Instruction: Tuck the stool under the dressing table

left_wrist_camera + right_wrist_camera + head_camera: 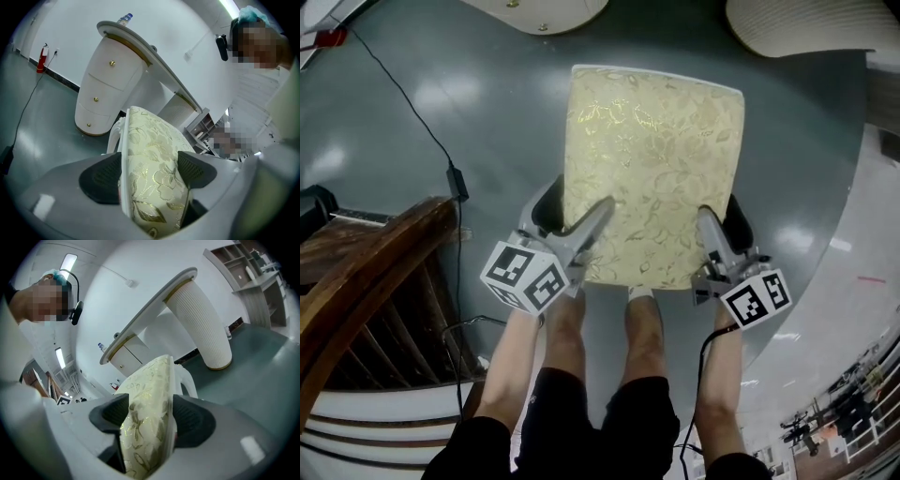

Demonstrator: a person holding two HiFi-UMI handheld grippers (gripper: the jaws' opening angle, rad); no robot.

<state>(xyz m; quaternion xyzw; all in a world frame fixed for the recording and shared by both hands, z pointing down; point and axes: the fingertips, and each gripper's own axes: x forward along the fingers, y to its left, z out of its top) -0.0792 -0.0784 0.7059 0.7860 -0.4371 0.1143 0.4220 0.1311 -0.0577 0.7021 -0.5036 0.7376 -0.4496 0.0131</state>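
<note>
While the left gripper [148, 172] clamps the stool [652, 169] at its near-left seat edge, right gripper [150, 418] clamps the near-right (gold floral cushion); dressing table [108, 70] stands ahead.

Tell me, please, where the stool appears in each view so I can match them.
Head view: stool at centre, seen from above.
Left gripper view: stool low centre, between the jaws.
Right gripper view: stool low centre, between the jaws.
Shared landmark: the dressing table beyond it.

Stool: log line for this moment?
stool short of dressing table | left gripper shut on stool | right gripper shut on stool | not tucked
</note>
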